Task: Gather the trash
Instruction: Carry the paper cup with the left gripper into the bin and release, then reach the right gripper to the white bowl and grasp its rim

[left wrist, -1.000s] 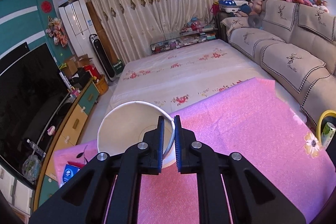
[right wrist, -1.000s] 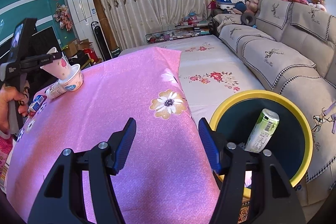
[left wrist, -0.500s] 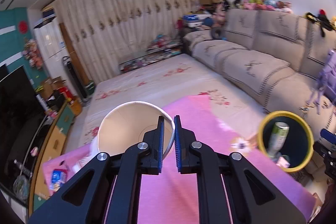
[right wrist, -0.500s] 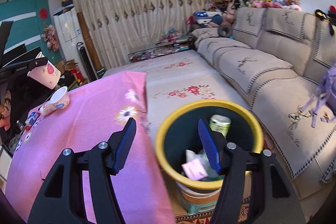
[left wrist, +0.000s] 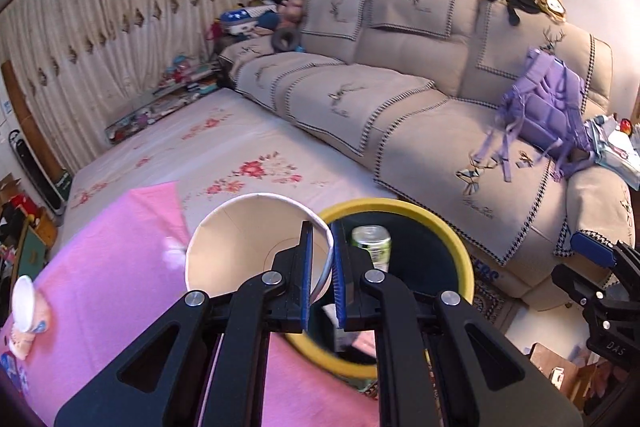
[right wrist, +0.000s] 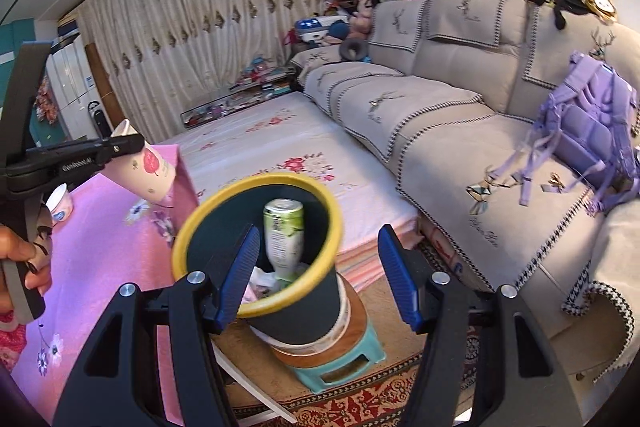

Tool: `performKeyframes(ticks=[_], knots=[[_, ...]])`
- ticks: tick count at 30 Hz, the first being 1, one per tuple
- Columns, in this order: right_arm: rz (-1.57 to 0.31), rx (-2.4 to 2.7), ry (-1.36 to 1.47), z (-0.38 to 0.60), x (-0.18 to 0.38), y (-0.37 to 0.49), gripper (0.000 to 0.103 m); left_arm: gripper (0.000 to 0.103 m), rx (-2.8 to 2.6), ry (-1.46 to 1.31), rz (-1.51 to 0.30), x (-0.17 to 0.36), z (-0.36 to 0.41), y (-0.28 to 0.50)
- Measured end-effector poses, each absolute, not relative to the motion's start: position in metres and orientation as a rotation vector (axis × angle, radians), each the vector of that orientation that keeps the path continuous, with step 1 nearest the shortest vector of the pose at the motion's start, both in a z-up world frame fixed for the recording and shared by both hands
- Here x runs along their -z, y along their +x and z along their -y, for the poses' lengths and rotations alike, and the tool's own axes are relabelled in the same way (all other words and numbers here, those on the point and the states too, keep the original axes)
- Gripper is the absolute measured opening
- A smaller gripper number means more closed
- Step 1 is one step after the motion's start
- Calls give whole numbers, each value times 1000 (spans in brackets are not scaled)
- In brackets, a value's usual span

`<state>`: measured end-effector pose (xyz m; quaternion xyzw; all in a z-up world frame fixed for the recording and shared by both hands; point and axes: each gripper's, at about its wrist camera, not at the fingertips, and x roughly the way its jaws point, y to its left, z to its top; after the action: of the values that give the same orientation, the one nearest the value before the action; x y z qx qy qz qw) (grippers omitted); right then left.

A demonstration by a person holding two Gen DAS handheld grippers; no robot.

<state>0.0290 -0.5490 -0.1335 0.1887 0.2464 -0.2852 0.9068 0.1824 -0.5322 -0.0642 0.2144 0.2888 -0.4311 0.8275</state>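
A white paper cup point(left wrist: 256, 247), printed with a red shape on its outside, hangs pinched by its rim between the closed jaws of the left gripper point(left wrist: 320, 267), its open mouth facing the left wrist camera, just beside the yellow rim of the bin point(left wrist: 466, 259). Seen from the right wrist, the cup is held in the air to the left of the bin point(right wrist: 256, 183), above the edge of the pink cloth point(right wrist: 112, 239). Inside the bin a green-and-white can point(right wrist: 282, 231) stands tilted among crumpled scraps. The bin rests on a small teal stool point(right wrist: 344, 363), close against the pink cloth. The right gripper point(right wrist: 318, 271) is held open and empty, its blue pads framing the near side of the bin. A small tub point(right wrist: 60, 205) sits on the cloth, left of the bin. A beige sofa point(right wrist: 460, 99) with a purple backpack point(right wrist: 592, 123) runs behind the bin.
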Motion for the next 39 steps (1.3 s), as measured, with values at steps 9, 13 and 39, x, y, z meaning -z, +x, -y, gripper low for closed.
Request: performKeyframes(ticks=[9,13,39], knots=[[-533,620,448,579,153,10,59,20,953,445,-764,115,597,207],[-547,614,454,580,157,16,59,61,939,427,-739,115,585,218],[-597,285,292,463,122,152,59,84,304,67,-511,71,153,283]])
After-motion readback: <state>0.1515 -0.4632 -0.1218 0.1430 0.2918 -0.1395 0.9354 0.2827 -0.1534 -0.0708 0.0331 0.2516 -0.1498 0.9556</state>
